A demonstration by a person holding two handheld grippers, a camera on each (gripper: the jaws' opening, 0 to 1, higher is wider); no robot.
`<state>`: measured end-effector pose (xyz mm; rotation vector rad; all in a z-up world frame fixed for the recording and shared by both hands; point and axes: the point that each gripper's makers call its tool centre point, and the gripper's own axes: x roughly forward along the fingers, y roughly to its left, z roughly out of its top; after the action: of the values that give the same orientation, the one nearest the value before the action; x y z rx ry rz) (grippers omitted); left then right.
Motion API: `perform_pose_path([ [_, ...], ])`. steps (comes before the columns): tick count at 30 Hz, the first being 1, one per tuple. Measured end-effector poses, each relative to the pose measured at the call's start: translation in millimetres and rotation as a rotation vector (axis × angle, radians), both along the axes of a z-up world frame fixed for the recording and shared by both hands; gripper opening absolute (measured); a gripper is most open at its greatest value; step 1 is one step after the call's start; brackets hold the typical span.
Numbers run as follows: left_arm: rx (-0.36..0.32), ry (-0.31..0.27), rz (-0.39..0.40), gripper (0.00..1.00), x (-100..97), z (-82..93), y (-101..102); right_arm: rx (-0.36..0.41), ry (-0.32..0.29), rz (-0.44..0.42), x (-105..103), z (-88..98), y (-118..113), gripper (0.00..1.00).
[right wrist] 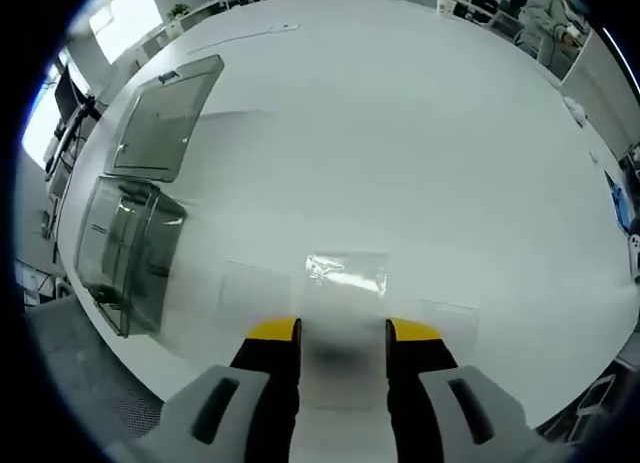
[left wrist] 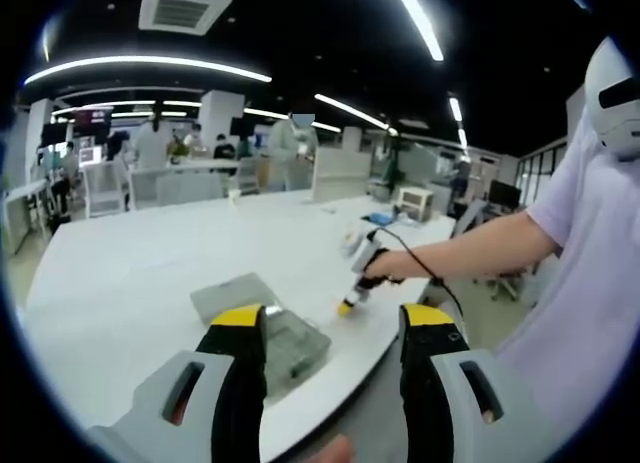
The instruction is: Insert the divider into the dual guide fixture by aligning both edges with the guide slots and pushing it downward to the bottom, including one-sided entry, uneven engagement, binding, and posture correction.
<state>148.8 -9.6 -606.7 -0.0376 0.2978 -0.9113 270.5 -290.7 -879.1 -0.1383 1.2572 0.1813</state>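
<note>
A small clear divider (right wrist: 345, 271) lies flat on the white table (right wrist: 420, 133), just ahead of my right gripper (right wrist: 345, 335). That gripper is open, its yellow-tipped jaws empty and a little short of the divider. To the left stands the grey translucent fixture box (right wrist: 128, 251) with its lid (right wrist: 165, 118) swung open and lying flat. In the left gripper view my left gripper (left wrist: 335, 323) is open and empty, held above the table's near edge, with the same box (left wrist: 270, 328) behind its left jaw. A person's hand holds the right gripper (left wrist: 358, 281) tip-down over the table.
The person in a pale shirt (left wrist: 590, 273) stands at the right, close to the table edge (left wrist: 370, 368). Small objects (left wrist: 385, 218) lie at the table's far end. Desks, chairs and other people fill the room behind.
</note>
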Motion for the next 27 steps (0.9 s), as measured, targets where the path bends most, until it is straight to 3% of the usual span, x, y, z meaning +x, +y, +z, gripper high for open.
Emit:
perform_pose_path([
  [27,-0.005,-0.012,-0.030,0.51,0.0,4.2,-7.7,0.036,-0.045,-0.018,-0.2,17.4,-3.6,0.29],
])
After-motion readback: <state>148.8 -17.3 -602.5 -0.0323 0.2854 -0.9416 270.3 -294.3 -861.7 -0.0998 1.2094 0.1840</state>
